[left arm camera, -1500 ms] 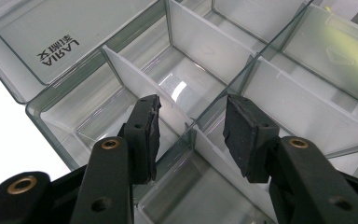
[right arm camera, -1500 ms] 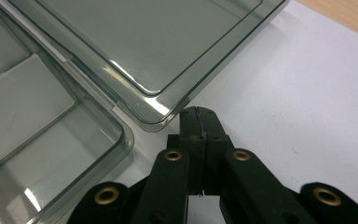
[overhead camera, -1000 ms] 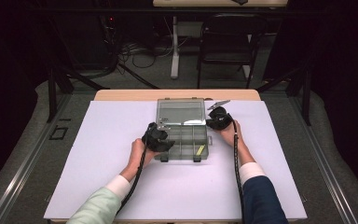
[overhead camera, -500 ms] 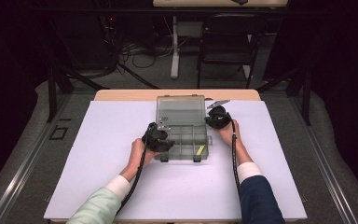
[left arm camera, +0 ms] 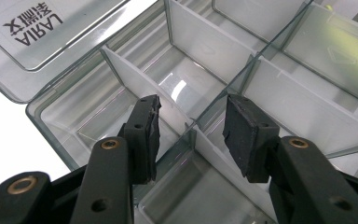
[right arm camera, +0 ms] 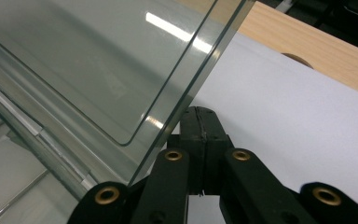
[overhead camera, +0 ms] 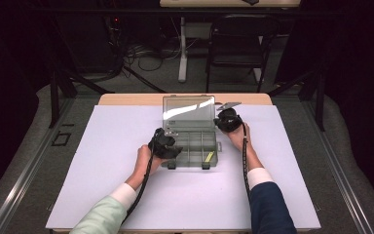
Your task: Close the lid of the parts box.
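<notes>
A clear plastic box [overhead camera: 191, 144] is set at the centre of a white table [overhead camera: 102, 161], its lid [overhead camera: 188, 108] raised at the 12 o'clock side. The left gripper [left arm camera: 191, 128] is held at the box's 9 o'clock edge, its jaws parted astride a white divider [left arm camera: 144, 86] without pressing it. The right gripper [right arm camera: 200, 122] is seen at 2 o'clock, jaws closed together just beside the lid's edge, nothing clamped between them.
</notes>
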Demonstrator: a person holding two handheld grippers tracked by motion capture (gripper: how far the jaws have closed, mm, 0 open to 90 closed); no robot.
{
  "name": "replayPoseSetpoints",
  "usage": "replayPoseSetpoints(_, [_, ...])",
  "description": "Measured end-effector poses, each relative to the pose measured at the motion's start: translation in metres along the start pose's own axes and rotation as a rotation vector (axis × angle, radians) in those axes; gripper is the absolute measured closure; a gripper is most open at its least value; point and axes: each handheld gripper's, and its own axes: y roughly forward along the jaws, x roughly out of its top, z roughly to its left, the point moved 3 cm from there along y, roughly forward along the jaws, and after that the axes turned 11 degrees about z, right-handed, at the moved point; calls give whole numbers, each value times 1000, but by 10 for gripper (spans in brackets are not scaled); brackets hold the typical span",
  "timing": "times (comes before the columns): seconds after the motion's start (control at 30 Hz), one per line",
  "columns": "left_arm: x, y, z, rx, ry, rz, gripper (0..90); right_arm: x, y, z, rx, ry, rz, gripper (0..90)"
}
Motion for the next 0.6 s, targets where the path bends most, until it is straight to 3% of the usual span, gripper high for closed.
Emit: replayPoseSetpoints(0.6, [0, 0, 0, 2, -2, -1, 555, 5, -10, 0, -20, -10, -68, 900])
